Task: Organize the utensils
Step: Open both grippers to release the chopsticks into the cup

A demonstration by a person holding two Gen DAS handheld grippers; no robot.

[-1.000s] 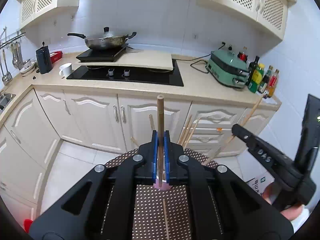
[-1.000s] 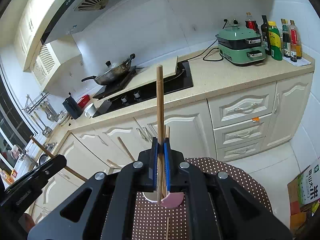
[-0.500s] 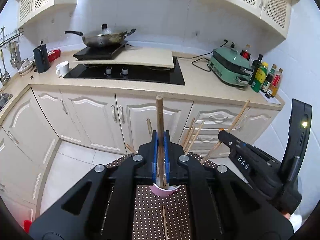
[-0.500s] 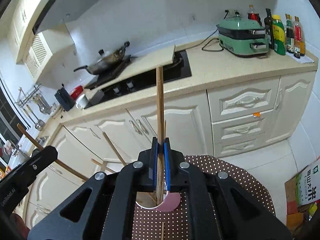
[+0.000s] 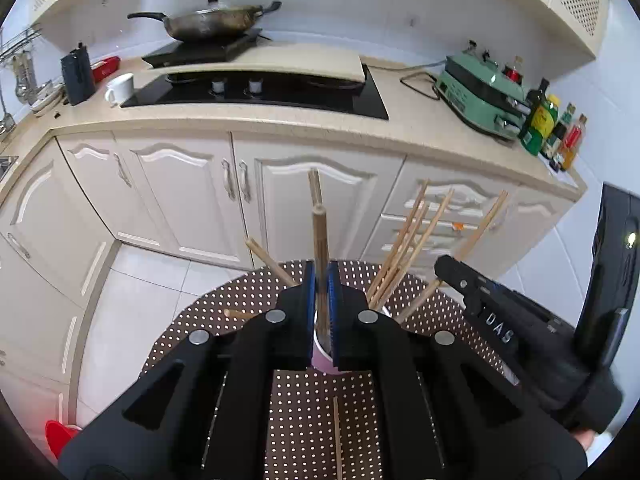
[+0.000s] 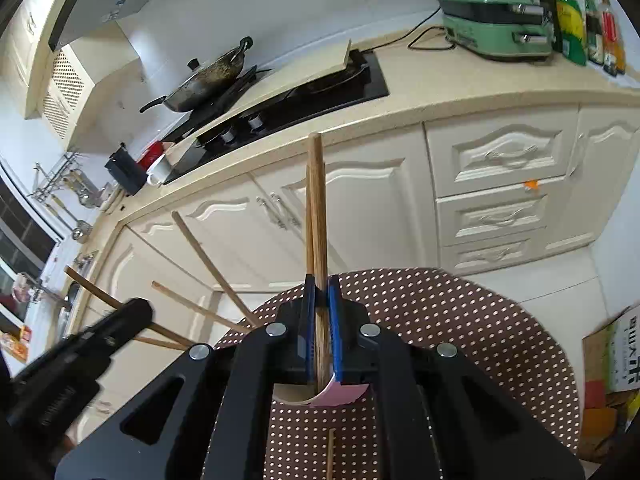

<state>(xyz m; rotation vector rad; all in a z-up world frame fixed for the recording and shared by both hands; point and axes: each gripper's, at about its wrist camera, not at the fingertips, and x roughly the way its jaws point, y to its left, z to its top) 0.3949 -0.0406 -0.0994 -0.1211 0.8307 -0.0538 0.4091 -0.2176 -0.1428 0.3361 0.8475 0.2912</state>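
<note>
My left gripper (image 5: 321,312) is shut on an upright wooden chopstick (image 5: 319,248), its lower end inside a pink cup (image 5: 322,360) on a round brown dotted table (image 5: 304,408). Several chopsticks (image 5: 408,240) lean in the cup. My right gripper (image 6: 320,320) is shut on a wooden chopstick (image 6: 317,208) held upright over the same pink cup (image 6: 340,394). The right gripper also shows in the left wrist view (image 5: 444,268), the left gripper in the right wrist view (image 6: 132,312). One loose chopstick (image 5: 337,432) lies on the table.
Cream kitchen cabinets (image 5: 192,184) and a counter with a black hob (image 5: 256,92), wok (image 5: 208,24), green appliance (image 5: 480,92) and bottles (image 5: 548,128) stand behind the table. A cardboard box (image 6: 616,360) sits on the floor at right.
Both grippers have moved down toward the cup with their chopsticks. The left chopstick's lower end has gone into the cup. The view has tilted downward.
</note>
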